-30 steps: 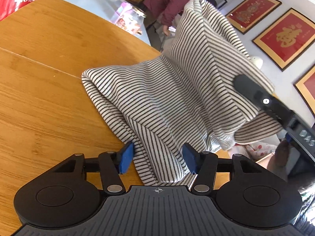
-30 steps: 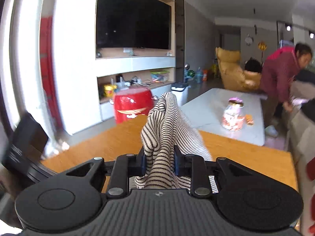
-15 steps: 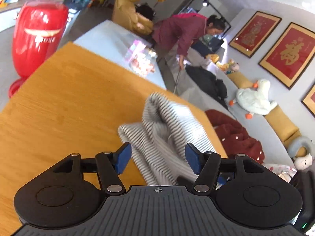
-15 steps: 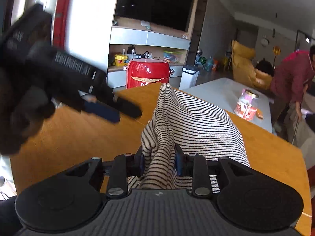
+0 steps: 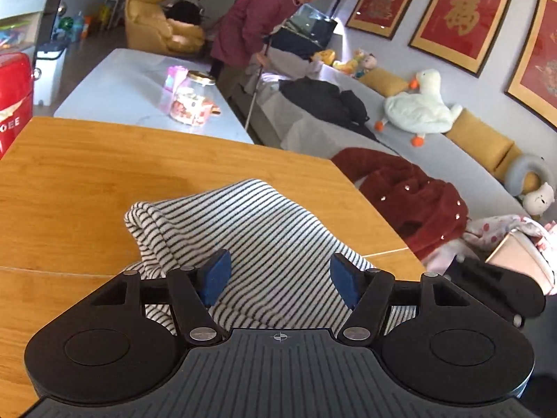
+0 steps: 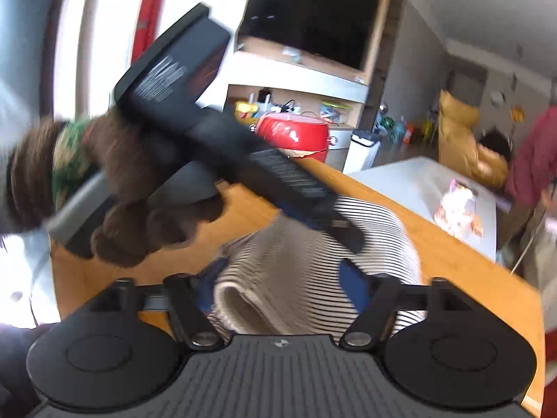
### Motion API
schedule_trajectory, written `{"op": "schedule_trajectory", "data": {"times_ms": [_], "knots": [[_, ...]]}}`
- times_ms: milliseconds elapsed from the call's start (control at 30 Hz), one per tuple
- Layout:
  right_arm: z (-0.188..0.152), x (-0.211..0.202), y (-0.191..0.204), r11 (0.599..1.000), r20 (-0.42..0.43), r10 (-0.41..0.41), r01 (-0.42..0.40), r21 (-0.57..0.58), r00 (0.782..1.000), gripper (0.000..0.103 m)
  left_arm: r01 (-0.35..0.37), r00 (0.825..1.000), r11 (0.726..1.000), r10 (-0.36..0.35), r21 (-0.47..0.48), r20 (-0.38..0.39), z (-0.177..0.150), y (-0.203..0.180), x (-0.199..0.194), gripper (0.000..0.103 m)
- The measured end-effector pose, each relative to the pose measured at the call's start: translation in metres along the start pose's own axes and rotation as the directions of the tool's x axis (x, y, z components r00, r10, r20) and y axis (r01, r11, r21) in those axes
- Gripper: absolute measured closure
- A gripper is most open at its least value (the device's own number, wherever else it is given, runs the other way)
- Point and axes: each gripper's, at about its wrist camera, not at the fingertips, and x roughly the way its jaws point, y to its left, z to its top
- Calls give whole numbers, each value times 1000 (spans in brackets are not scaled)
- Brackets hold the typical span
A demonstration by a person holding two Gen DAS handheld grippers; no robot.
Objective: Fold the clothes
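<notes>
A black-and-white striped garment point(image 5: 243, 230) lies bunched on the wooden table point(image 5: 87, 167). My left gripper point(image 5: 280, 278) is open just above its near part, holding nothing. In the right wrist view the same garment point(image 6: 313, 261) lies heaped and blurred right in front of my right gripper point(image 6: 278, 289), whose jaws stand apart and empty. The left gripper's body point(image 6: 216, 139), held in a brown-gloved hand point(image 6: 139, 216), crosses that view above the garment.
The table's right edge point(image 5: 376, 216) drops off toward a grey sofa point(image 5: 435, 160) with a red coat point(image 5: 410, 198) and toys. A person in a maroon top point(image 5: 257, 28) stands beyond a white table point(image 5: 139, 97) bearing a jar point(image 5: 191, 101).
My right gripper opened and let the striped garment drop onto the table. My left gripper has lifted and swung over the garment, staying open.
</notes>
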Motion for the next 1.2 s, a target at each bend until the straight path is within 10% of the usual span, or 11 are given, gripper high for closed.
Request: {"op": "schedule_trajectory", "data": {"times_ms": [167,300,467,633,767,967,1200], "knots": [[-4,-6,-71,951,-16,26,-20,309,1000,5,7,1000,1000,-7,13,4,-4,5,-3,34],[-33,20,-101,838,-42,138,-94,537,990,5,20,1000,1000,-20,0,8,-4,8,-3,34],[-57,35,-98,760,-49,232,-150,633,972,5,35,999,999,-35,-14,10,-5,14,-7,34],[-19,5,-64,912,-12,143,-127,391,990,34,34,999,998,-32,-51,32,-7,23,-14,32],[-3,-14,-18,989,-13,92,-90,119,996,33,66,997,993,-60,-99,56,-14,38,-26,29],[-1,-11,-28,977,-95,168,-153,146,981,24,42,998,996,-38,-77,55,-21,39,-36,29],[47,-10,-95,931,38,173,-176,319,984,17,45,997,997,-42,-57,59,-23,35,-33,23]]}}
